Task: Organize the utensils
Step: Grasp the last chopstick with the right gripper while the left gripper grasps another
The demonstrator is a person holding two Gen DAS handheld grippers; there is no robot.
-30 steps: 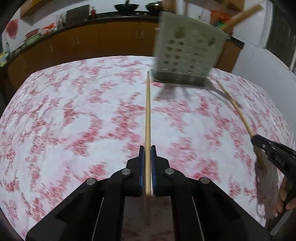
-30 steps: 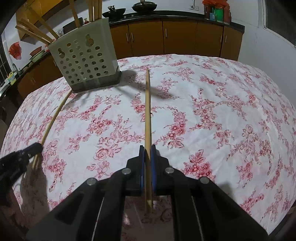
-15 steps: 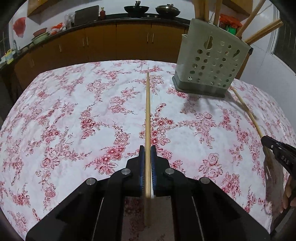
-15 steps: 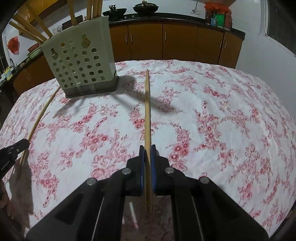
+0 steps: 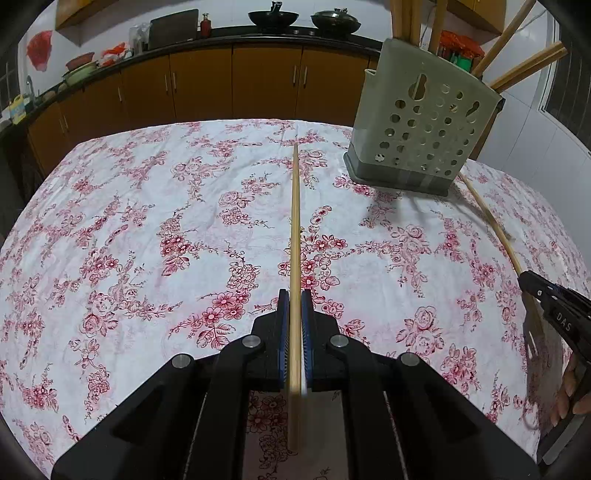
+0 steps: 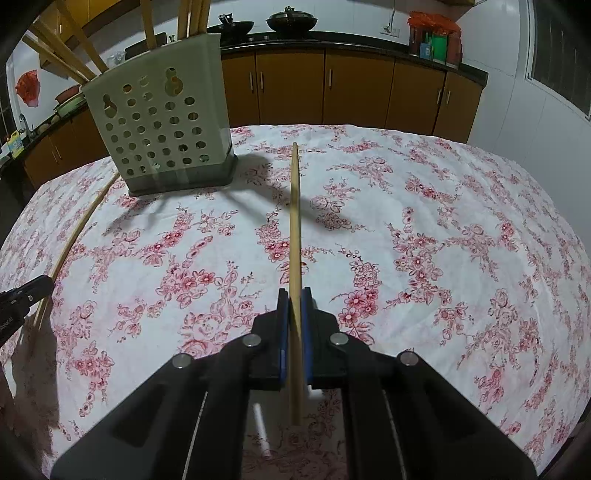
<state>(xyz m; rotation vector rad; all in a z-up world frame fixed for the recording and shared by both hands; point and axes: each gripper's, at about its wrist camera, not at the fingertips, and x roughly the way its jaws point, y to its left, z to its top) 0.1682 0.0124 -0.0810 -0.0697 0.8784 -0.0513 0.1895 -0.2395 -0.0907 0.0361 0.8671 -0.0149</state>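
Left gripper (image 5: 294,314) is clamped on a thin bamboo chopstick (image 5: 294,229); right gripper (image 6: 294,314) pinches a second chopstick (image 6: 294,221), over the floral cloth (image 5: 147,240). Perforated plastic holder (image 5: 421,122) sits nearer now than a second ago.

Place: home kitchen
Evidence: brown cabinets (image 5: 236,85) beneath a dark counter (image 6: 332,37), woks (image 5: 273,16) on top
Foreground: bench under floral cloth (image 5: 147,229)

A table with a white cloth (image 5: 129,229) full of red flowers. A grey holder with holes (image 5: 421,129) stands on it, maybe near the back edge.
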